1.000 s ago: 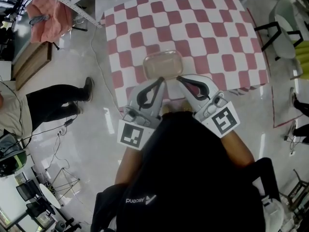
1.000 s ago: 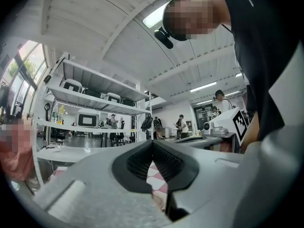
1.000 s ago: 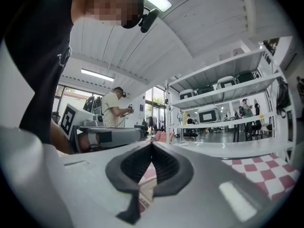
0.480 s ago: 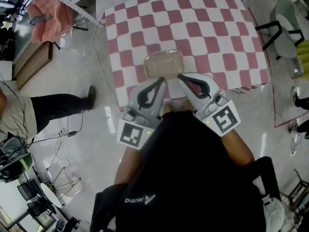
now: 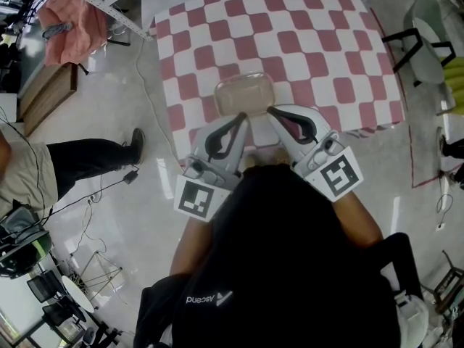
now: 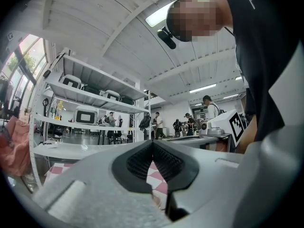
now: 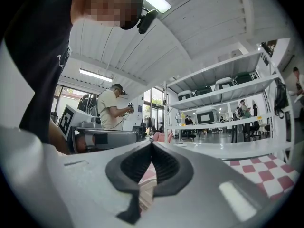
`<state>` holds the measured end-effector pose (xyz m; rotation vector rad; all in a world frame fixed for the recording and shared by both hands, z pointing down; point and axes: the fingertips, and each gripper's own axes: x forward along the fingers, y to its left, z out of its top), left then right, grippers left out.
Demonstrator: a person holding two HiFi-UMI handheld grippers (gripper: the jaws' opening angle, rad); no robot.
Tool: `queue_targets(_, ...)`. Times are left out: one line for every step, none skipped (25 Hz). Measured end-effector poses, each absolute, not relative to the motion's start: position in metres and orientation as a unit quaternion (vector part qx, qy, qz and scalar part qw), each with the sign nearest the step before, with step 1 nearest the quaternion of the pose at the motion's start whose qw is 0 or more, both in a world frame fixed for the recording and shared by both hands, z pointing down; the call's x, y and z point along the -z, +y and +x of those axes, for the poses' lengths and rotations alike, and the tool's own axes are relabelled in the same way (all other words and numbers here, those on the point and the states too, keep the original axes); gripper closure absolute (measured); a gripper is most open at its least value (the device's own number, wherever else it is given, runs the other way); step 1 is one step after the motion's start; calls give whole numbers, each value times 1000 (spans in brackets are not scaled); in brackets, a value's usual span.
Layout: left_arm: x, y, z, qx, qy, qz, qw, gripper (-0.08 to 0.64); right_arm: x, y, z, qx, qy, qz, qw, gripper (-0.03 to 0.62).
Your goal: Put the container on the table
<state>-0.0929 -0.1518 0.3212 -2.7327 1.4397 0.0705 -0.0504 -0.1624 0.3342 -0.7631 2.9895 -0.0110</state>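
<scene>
A clear, shallow plastic container (image 5: 245,93) sits over the red-and-white checked table (image 5: 319,49), close to its front edge. I cannot tell whether it rests on the cloth. My left gripper (image 5: 245,117) is shut with its tips on the container's near rim, left of centre. My right gripper (image 5: 270,112) is shut on the same rim just to the right. Both point level toward the table. In the left gripper view the jaws (image 6: 152,141) meet at the tips, with checked cloth showing through the gap below. The right gripper (image 7: 152,143) shows the same, with a pale edge under its tips.
A bystander's leg (image 5: 80,158) stands on the shiny floor to the left, near cables. A wooden box (image 5: 47,93) and pink cloth (image 5: 72,24) on a rack lie at far left. A chair (image 5: 428,42) stands right of the table. White shelves (image 6: 85,108) stand beyond.
Both grippers and the container hold their places. The bystander's leg at the left has shifted slightly.
</scene>
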Motion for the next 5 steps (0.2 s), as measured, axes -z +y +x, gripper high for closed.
queue_targets(-321, -152, -93, -23, 465, -884, 26, 549, -334, -163, -51, 3, 969, -247, 29, 589)
queue_targets(-322, -152, -93, -22, 465, -885, 26, 549, -334, -163, -51, 3, 969, -247, 29, 589)
queue_targets(-322, -152, -93, -22, 464, -885, 27, 549, -333, -163, -52, 2, 969, -247, 30, 589)
queue_targets(-321, -153, -94, -22, 464, -885, 27, 549, -333, -163, -52, 1, 969, -247, 30, 589)
queue_targets(-321, -153, -94, -23, 464, -885, 28, 549, -333, -164, -52, 1, 969, -246, 30, 589)
